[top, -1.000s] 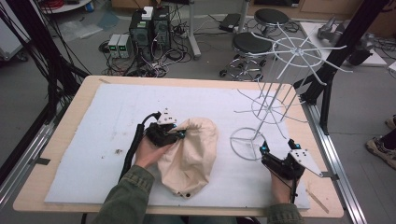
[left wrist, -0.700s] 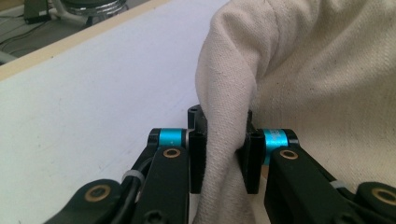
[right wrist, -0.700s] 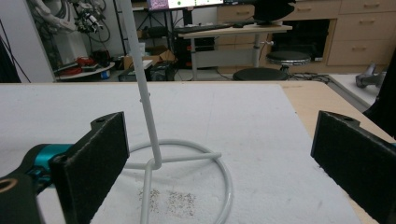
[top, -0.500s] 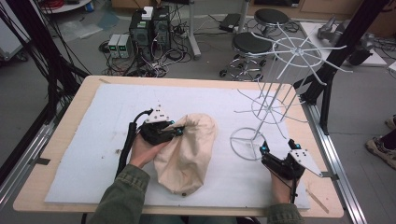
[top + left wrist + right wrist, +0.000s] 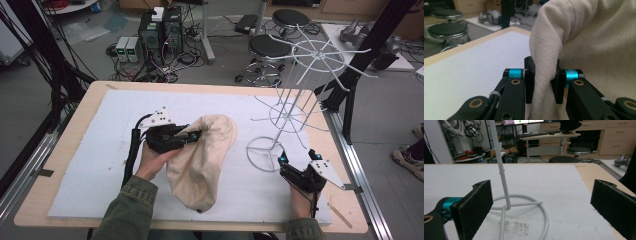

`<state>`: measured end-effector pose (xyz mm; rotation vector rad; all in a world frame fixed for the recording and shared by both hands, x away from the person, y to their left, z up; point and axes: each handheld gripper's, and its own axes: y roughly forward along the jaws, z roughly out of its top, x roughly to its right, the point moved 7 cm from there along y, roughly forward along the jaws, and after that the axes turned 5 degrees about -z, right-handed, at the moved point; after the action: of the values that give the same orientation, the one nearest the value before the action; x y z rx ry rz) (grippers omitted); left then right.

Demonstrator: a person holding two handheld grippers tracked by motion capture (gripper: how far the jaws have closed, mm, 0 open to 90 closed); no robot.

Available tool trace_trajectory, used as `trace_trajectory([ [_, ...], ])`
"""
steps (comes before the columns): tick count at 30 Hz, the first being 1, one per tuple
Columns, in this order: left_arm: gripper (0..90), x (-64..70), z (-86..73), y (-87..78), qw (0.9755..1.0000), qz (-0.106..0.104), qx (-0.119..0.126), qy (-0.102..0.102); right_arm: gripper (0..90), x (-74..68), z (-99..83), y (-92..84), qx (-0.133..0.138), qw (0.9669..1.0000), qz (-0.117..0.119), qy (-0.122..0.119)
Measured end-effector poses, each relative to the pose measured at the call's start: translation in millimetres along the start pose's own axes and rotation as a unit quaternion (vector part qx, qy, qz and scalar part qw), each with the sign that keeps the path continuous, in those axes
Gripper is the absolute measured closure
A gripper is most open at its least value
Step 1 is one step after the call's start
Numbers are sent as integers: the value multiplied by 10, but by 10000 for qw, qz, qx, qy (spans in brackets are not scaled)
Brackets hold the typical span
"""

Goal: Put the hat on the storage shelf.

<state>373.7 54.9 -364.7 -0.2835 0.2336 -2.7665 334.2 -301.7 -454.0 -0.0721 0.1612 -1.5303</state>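
**Cloth edge lifted by left gripper, right gripper idle**

The left gripper (image 5: 192, 136) is clenched on a fold of the cream cloth bag (image 5: 202, 157), seen pinched between its pads in the left gripper view (image 5: 544, 82). Compared with a second ago, the gripped edge has been raised and more of the bag is pulled up off the white mat (image 5: 90, 165); its lower end is left on the mat. The right gripper (image 5: 284, 166) is kept in place, jaws spread wide, just beside the ring base of the white wire rack (image 5: 265, 152).
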Motion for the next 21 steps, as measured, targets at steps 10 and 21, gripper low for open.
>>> trace_trajectory([
  [10,774,55,295,-191,9945,-167,1031,4,31,-1,-7,3,-22,10000,9,54],
  [21,774,185,671,-267,9888,-180,1425,412,32,-2,-7,1,-22,10000,15,61],
])
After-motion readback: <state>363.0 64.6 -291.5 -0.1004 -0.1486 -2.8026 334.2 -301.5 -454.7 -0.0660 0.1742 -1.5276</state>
